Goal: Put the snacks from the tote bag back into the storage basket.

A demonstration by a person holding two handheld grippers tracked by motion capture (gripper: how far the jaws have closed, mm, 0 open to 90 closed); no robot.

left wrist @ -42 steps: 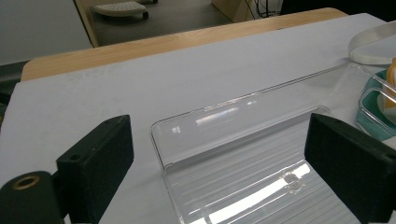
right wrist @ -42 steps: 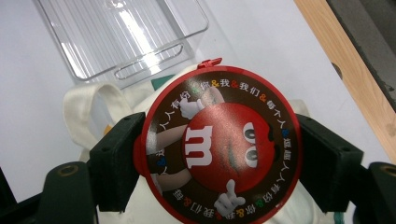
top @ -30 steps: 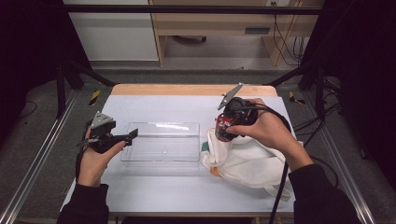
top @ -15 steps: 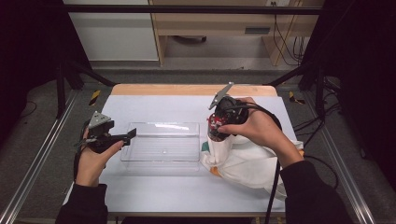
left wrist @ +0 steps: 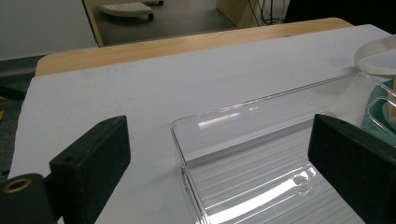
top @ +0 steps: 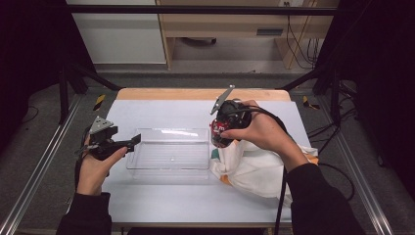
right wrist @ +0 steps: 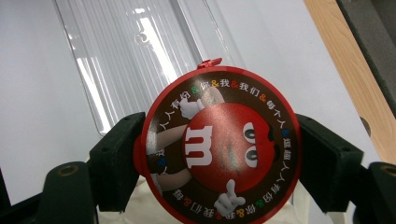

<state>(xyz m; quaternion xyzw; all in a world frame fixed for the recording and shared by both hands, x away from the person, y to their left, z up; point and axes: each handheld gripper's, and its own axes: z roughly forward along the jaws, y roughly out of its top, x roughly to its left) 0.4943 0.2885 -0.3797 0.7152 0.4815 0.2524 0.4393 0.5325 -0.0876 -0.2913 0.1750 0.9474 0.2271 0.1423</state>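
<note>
We see a bench [top: 161, 200] with a white top and a bare wooden strip along its far edge, and directly on it lie a clear plastic tray [top: 169, 155] near the middle and a crumpled white cloth bag [top: 254, 169] just beside the tray's right end.

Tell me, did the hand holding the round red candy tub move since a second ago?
Yes. The right gripper, shut on the red candy tub, has shifted left, off the white cloth bag and nearer the clear tray.
</note>
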